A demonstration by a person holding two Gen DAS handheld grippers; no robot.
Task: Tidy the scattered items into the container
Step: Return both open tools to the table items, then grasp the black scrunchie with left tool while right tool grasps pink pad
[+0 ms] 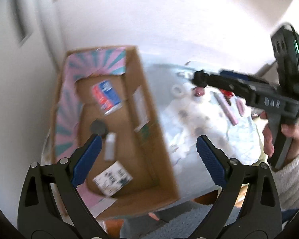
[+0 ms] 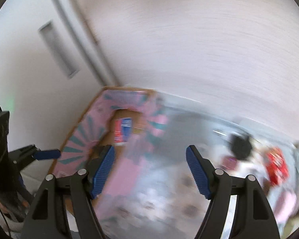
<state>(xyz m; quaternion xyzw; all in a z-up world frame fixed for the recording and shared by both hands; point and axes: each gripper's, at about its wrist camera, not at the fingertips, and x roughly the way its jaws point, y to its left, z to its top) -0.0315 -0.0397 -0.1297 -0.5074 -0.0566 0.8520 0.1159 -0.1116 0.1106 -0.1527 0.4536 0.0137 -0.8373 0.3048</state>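
An open cardboard box (image 1: 153,143) with pink and teal flaps stands at the left of a pale patterned table (image 1: 199,119). Inside lie a red and blue packet (image 1: 106,96), a dark round disc (image 1: 98,128), a white tube (image 1: 110,146) and a printed white pack (image 1: 112,179). My left gripper (image 1: 147,159) is open and empty above the box's right wall. My right gripper (image 2: 150,171) is open and empty; in the left wrist view its arm (image 1: 249,87) reaches over the scattered items. A black item (image 2: 241,146), a red packet (image 2: 277,167) and a pink stick (image 1: 227,109) lie on the table.
White walls stand behind the table and to the left of the box. A white ring (image 1: 178,91) and a small dark red item (image 1: 198,91) lie on the table. Grey carpet (image 1: 169,225) shows below the table's front edge. Both views are blurred.
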